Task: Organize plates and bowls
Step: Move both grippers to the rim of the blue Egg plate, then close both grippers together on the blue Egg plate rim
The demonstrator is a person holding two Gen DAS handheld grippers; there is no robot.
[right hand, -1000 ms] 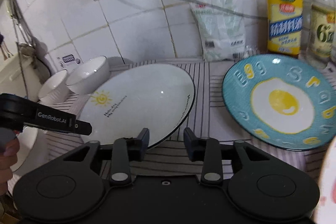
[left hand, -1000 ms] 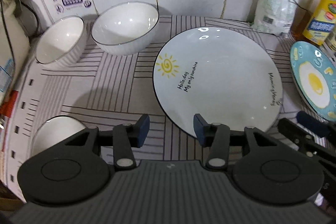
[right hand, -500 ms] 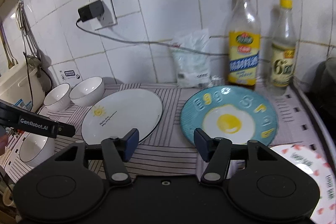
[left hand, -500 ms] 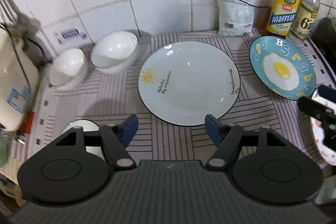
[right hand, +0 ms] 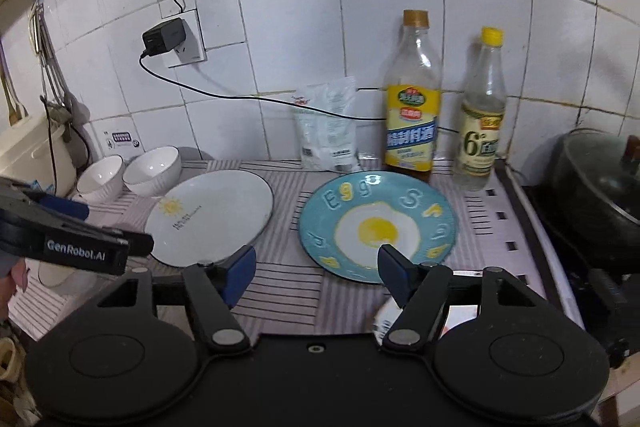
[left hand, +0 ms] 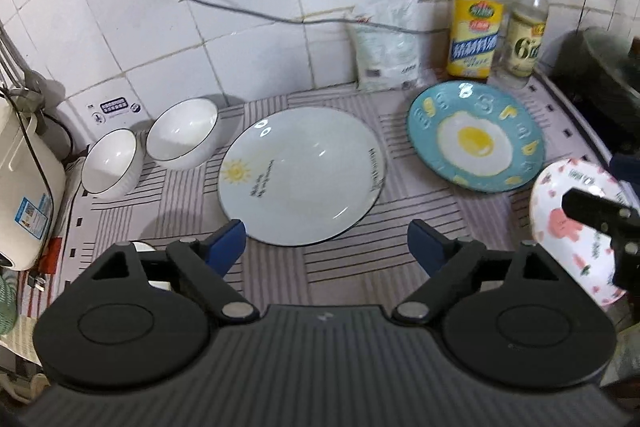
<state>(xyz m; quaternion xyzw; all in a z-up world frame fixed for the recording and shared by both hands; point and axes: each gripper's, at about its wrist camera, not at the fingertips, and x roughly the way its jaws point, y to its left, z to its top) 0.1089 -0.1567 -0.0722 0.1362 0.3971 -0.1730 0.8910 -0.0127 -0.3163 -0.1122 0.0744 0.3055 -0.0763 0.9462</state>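
Two bottles (right hand: 412, 115) (right hand: 480, 123) and a white pouch (right hand: 326, 125) at the tiled wall; charger (right hand: 164, 37) plugged in, black pot (right hand: 596, 179) far right, striped mat (right hand: 288, 287) on tabletop.

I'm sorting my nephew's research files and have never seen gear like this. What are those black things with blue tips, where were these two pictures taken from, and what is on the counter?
Those black things are hand-held grippers, one in each of a person's hands, each with a camera looking forward along its two blue-tipped fingers. One picture looks out from the left gripper, the other from the right gripper. Both are open and hold nothing.

On the striped mat lie a white sun plate, a blue egg plate and a pink-patterned plate. Two white bowls stand near the tiled wall; a third dish is mostly hidden behind the left gripper. Two bottles and a bag stand at the back.
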